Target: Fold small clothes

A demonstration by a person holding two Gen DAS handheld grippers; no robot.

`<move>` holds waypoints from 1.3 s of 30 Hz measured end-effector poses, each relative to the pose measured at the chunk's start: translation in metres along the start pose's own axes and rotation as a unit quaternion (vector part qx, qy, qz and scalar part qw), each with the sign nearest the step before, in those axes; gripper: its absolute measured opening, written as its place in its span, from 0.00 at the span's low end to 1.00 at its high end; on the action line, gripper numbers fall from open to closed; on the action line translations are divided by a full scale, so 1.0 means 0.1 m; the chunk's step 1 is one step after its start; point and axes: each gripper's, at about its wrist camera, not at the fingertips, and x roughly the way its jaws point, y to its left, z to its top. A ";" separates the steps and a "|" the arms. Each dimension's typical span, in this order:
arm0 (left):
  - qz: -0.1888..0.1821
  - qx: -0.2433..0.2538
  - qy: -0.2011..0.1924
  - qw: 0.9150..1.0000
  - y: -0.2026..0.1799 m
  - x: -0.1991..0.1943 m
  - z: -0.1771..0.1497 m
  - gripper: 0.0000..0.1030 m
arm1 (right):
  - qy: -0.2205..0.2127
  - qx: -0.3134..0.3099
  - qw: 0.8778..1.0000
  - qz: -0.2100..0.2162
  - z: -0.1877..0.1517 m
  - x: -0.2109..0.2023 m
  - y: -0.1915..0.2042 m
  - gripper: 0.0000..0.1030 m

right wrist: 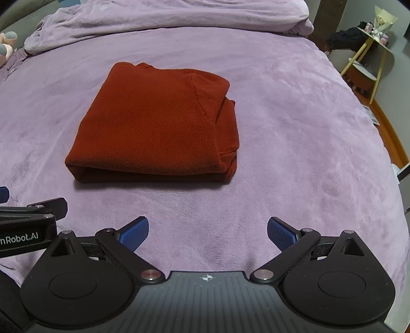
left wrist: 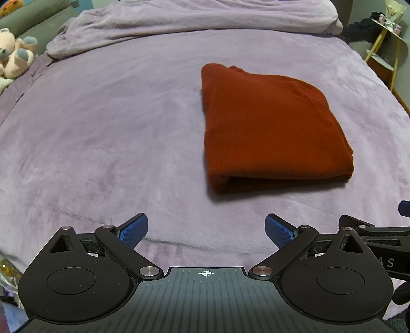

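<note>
A rust-red knitted garment lies folded into a thick rectangle on the purple bed cover; it also shows in the right wrist view, with its folded edge facing me. My left gripper is open and empty, held back from the garment's near left corner. My right gripper is open and empty, held back from the garment's near right side. Each gripper shows at the edge of the other's view: the right gripper and the left gripper.
A bunched purple duvet lies across the bed's far end. A plush toy sits at the far left. A small yellow-legged side table stands beyond the bed's right edge, above a wooden floor.
</note>
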 end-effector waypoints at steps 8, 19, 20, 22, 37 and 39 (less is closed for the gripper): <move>0.002 0.007 0.001 1.000 -0.03 -0.01 -0.01 0.98 | -0.001 0.002 1.000 0.002 0.00 0.00 0.00 0.96; 0.003 0.003 0.001 1.000 -0.01 -0.01 0.00 0.98 | -0.003 0.007 1.000 0.003 0.00 -0.01 -0.04 0.96; 0.003 0.002 0.001 1.000 -0.01 -0.01 0.00 0.98 | -0.004 0.009 1.000 0.003 0.00 -0.01 -0.04 0.96; 0.003 0.003 0.001 1.000 -0.01 0.00 0.00 0.98 | -0.004 0.010 1.000 0.003 0.01 0.00 -0.04 0.96; 0.005 0.005 0.001 1.000 -0.02 0.00 0.00 0.98 | -0.008 0.021 1.000 0.006 0.03 -0.03 -0.08 0.96; 0.005 0.005 0.002 1.000 -0.02 0.00 0.01 0.98 | -0.009 0.022 1.000 0.008 0.03 -0.03 -0.08 0.96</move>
